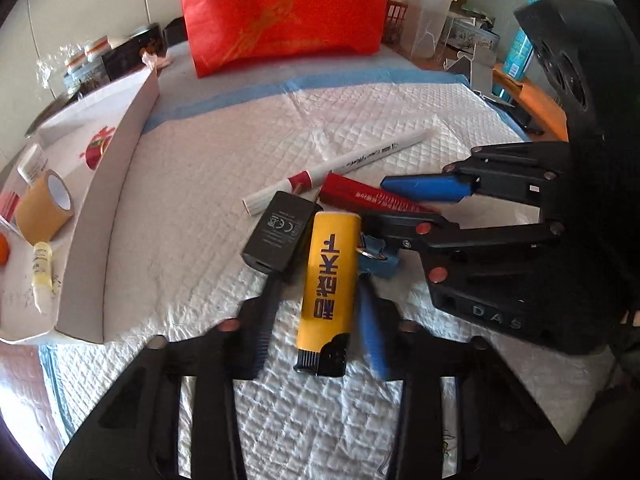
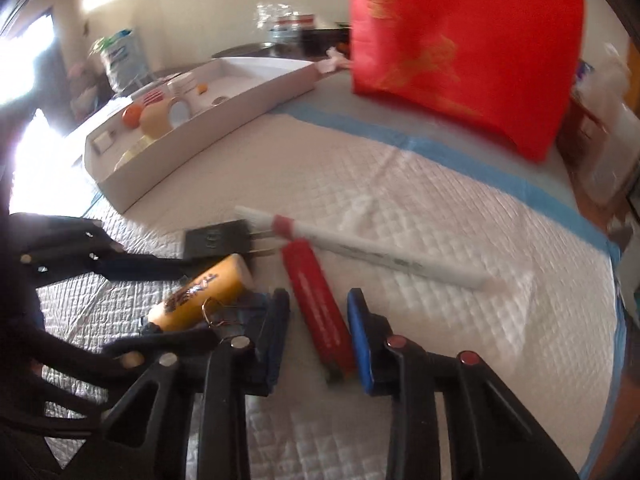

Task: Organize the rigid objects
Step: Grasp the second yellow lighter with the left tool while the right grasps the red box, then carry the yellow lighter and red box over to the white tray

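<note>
A yellow lighter (image 1: 329, 284) lies on the white quilted pad between the open fingers of my left gripper (image 1: 320, 312). It also shows in the right wrist view (image 2: 204, 298). A red lighter (image 2: 320, 312) lies between the open fingers of my right gripper (image 2: 320, 320), which shows in the left wrist view (image 1: 400, 204). Next to them lie a black plug adapter (image 1: 280, 232), a white marker pen (image 1: 340, 168) and a blue binder clip (image 1: 378, 258). The white box (image 1: 116, 184) at the left holds a tape roll (image 1: 46, 208) and small items.
A red gift bag (image 1: 284, 12) stands at the back of the pad. Jars and tins (image 1: 96, 60) crowd the back left. A clear plastic container (image 1: 428, 16) and bottles stand at the back right. The pad's blue border (image 2: 440, 148) marks its edge.
</note>
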`<control>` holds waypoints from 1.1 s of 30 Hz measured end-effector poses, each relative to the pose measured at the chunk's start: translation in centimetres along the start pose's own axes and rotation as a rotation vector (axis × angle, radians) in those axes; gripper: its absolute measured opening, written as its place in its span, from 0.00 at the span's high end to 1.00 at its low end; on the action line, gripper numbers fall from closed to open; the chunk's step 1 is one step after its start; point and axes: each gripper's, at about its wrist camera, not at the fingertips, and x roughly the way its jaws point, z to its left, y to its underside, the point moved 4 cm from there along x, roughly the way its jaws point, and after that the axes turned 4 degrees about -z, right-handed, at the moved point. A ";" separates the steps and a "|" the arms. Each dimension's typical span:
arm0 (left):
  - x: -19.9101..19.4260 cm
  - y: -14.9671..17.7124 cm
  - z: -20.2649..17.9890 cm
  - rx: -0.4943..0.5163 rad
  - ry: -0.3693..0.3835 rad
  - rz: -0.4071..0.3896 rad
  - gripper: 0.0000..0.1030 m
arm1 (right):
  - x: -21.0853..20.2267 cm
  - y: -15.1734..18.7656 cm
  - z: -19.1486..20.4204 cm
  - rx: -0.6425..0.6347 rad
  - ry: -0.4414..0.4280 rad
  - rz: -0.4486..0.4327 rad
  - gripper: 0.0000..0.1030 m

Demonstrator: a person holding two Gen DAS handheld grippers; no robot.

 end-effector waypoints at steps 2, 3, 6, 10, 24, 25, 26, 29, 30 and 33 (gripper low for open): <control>-0.2 0.0 0.0 -0.001 -0.014 -0.014 0.77 | 0.1 -0.2 0.4 -0.015 -0.017 -0.003 0.85; -0.5 0.1 0.1 -0.001 -0.031 -0.027 0.77 | 0.1 -0.1 0.4 -0.008 -0.026 -0.005 0.85; -1.5 0.1 1.0 -0.029 -0.053 -0.064 0.77 | 0.0 0.0 -0.2 0.027 -0.032 -0.014 0.85; -3.3 -0.1 2.3 -0.075 -0.084 -0.120 0.77 | -1.6 0.1 -0.9 0.092 -0.025 -0.049 0.85; -13.6 -1.5 3.2 -0.107 0.082 -0.401 0.77 | -13.0 -2.5 -0.9 0.219 0.019 -0.347 0.85; -14.3 -1.5 3.5 -0.111 0.078 -0.416 0.77 | -13.5 -2.7 -0.8 0.231 0.017 -0.363 0.85; -15.1 -1.7 4.0 -0.118 0.069 -0.431 0.77 | -14.0 -2.9 -0.8 0.242 0.014 -0.378 0.85; -16.6 -1.8 5.2 -0.141 0.027 -0.456 0.77 | -15.3 -3.6 -0.5 0.270 0.000 -0.417 0.85; -17.0 -1.8 5.6 -0.148 0.015 -0.460 0.77 | -15.4 -4.0 -0.3 0.270 -0.005 -0.425 0.85; -17.9 -1.3 6.9 -0.175 -0.023 -0.468 0.77 | -15.3 -4.4 0.7 0.269 -0.020 -0.433 0.85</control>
